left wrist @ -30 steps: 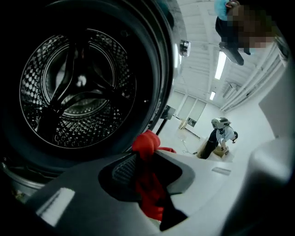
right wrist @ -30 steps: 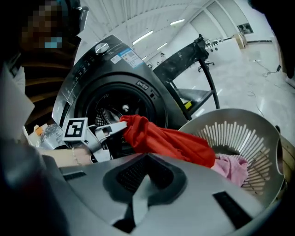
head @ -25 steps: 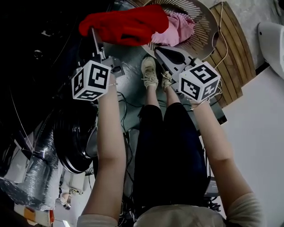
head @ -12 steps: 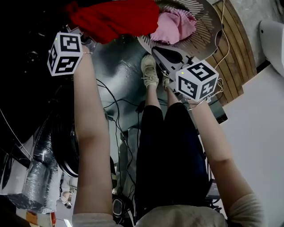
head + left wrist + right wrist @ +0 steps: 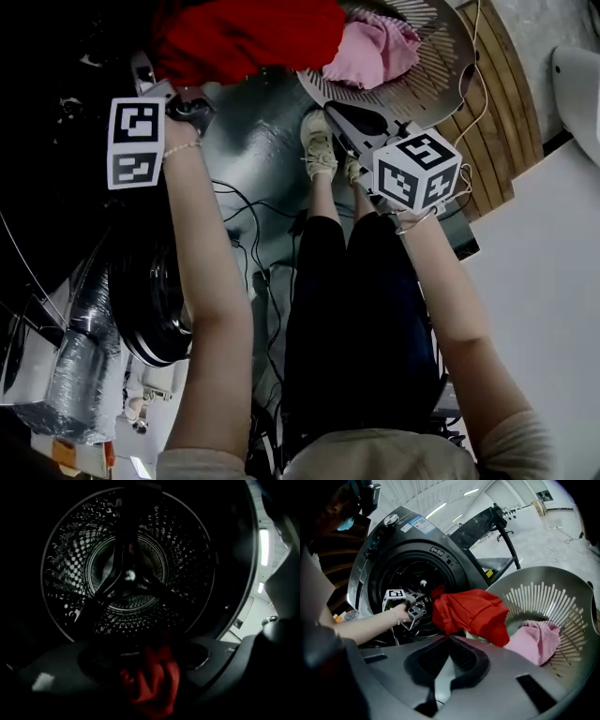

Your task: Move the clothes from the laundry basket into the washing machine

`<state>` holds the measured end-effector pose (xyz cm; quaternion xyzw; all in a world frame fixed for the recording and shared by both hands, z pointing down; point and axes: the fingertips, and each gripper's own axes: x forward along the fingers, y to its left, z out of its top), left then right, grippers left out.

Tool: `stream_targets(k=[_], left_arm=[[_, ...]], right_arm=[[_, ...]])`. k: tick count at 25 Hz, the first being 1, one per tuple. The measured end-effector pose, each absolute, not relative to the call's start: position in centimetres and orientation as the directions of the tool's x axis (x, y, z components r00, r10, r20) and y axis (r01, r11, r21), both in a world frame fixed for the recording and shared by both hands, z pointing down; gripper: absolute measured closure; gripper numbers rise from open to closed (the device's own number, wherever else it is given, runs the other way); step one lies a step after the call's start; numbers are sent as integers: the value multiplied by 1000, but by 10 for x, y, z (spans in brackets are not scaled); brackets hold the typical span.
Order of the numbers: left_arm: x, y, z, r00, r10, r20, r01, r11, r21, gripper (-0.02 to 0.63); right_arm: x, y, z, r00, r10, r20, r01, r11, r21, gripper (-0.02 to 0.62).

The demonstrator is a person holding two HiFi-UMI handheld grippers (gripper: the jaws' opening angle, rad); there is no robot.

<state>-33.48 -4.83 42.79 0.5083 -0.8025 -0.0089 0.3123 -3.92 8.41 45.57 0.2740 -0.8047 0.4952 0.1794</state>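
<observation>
A red garment [image 5: 246, 37] hangs at the dark mouth of the washing machine [image 5: 393, 541]. In the left gripper view its folds [image 5: 151, 681] lie low between the jaws, in front of the steel drum [image 5: 126, 573]. My left gripper [image 5: 150, 667] points into the drum. Its jaws have just been opening and now stand wide, with the red cloth loose between them. A pink garment [image 5: 536, 639] lies in the laundry basket [image 5: 543, 576]. My right gripper [image 5: 449, 639] is shut with nothing in it, and hovers in front of the basket and below the red garment [image 5: 471, 613].
The person's legs and shoes [image 5: 317, 145] stand between the washer and the basket [image 5: 441, 56]. Cables trail over the grey floor [image 5: 253, 141]. A wooden panel [image 5: 492, 103] runs behind the basket. The washer's open door [image 5: 155, 300] juts out low on the left.
My left gripper has swung left to the washer's mouth, carrying the red garment with it, and its jaws have spread. The right gripper has hardly moved.
</observation>
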Motion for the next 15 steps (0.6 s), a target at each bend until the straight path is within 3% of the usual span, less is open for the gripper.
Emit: stream_targets(k=[4, 9, 12, 15], left_arm=[[-266, 1, 457, -105, -796, 596, -801, 423, 424, 254], [-180, 23, 519, 127, -727, 674, -689, 424, 587, 208], [-168, 3, 540, 155, -729, 667, -639, 441, 630, 206], [-170, -14, 552, 134, -709, 692, -685, 438, 582, 210]], right_arm=[[-40, 84, 455, -782, -267, 563, -623, 347, -701, 586], [-35, 84, 462, -775, -258, 576, -632, 315, -708, 586], [-30, 82, 465, -776, -251, 578, -630, 311, -711, 586], [-26, 79, 466, -777, -255, 575, -629, 313, -712, 586]])
